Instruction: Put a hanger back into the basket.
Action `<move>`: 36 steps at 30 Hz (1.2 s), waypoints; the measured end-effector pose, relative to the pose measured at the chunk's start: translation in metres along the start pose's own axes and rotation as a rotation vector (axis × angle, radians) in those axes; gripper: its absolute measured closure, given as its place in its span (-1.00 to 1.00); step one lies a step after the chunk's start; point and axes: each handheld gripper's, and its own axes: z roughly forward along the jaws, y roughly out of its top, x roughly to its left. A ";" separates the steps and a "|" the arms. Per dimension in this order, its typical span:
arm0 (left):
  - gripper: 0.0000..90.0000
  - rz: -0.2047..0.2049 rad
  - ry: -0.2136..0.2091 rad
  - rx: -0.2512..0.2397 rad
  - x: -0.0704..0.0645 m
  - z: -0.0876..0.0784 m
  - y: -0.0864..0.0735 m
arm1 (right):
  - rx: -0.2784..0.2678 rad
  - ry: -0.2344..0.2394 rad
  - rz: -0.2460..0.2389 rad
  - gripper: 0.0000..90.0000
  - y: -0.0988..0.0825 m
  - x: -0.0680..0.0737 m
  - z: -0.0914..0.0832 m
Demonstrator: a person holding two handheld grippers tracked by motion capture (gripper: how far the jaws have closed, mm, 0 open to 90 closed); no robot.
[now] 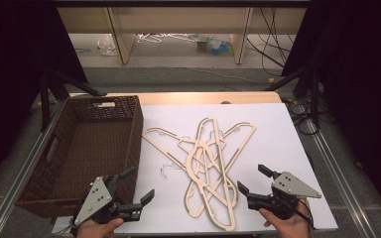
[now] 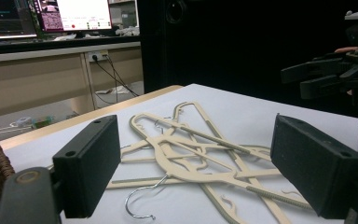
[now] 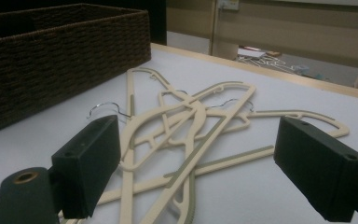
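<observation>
We note a pile of cream hangers [image 1: 209,168] lying crossed on the white table [image 1: 287,148], mid-surface, just right of the wicker basket [image 1: 87,144]. Left gripper [image 1: 140,187] hovers near the basket's front corner, jaws spread wide, nothing between them. Right gripper [image 1: 252,179] sits just right of the pile, likewise released and empty. One wire hook [image 2: 140,205] points toward the left gripper.
</observation>
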 end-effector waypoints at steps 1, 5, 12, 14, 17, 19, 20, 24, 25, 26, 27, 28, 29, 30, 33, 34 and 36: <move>-0.65 -0.002 -0.002 0.003 -0.001 0.000 0.000 | -0.004 0.005 0.001 -0.66 0.000 0.000 0.001; -0.65 -0.005 -0.009 0.004 -0.002 0.000 0.000 | -0.006 0.011 0.003 -0.65 -0.001 0.001 0.002; -0.65 -0.001 -0.007 0.005 -0.002 0.000 0.000 | 0.022 0.023 -0.006 -0.65 -0.001 0.004 0.003; -0.65 -0.013 -0.008 0.007 -0.002 0.001 0.000 | 0.031 0.027 -0.004 -0.65 -0.001 0.004 0.003; -0.65 -0.004 -0.011 0.010 -0.002 0.001 0.000 | 0.040 0.024 -0.002 -0.65 -0.001 0.006 0.005; -0.65 -0.007 -0.012 0.012 -0.003 0.001 0.000 | 0.053 0.036 0.003 -0.65 -0.002 0.007 0.007; -0.65 -0.015 -0.012 0.010 -0.004 0.002 0.000 | 0.081 0.037 0.002 -0.65 -0.002 0.008 0.007; -0.65 -0.004 -0.016 0.018 -0.004 0.002 -0.001 | 0.155 0.056 -0.005 -0.62 -0.001 0.017 0.019; -0.65 -0.004 -0.026 0.024 -0.006 0.003 -0.001 | 0.192 0.074 -0.018 -0.58 0.001 0.022 0.027; -0.65 -0.002 -0.029 0.025 -0.007 0.004 -0.001 | 0.208 0.084 -0.026 -0.56 0.001 0.026 0.032; -0.65 -0.002 -0.029 0.025 -0.007 0.004 -0.001 | 0.208 0.084 -0.026 -0.56 0.001 0.026 0.032; -0.65 0.010 -0.031 0.030 -0.007 0.004 -0.001 | 0.237 0.105 -0.036 -0.50 0.002 0.031 0.036; -0.65 0.006 -0.032 0.029 -0.008 0.004 -0.002 | 0.267 0.121 -0.050 -0.44 0.003 0.036 0.042; -0.65 0.004 -0.033 0.029 -0.008 0.005 -0.002 | 0.287 0.135 -0.054 -0.43 0.003 0.039 0.046; -0.65 0.004 -0.029 0.035 -0.008 0.005 -0.002 | 0.371 0.163 -0.069 -0.29 0.002 0.051 0.062; -0.65 0.004 -0.031 0.034 -0.008 0.005 -0.002 | 0.395 0.173 -0.071 -0.27 0.001 0.054 0.067; -0.65 0.007 -0.032 0.034 -0.008 0.005 -0.002 | 0.453 0.176 -0.089 -0.24 -0.002 0.058 0.077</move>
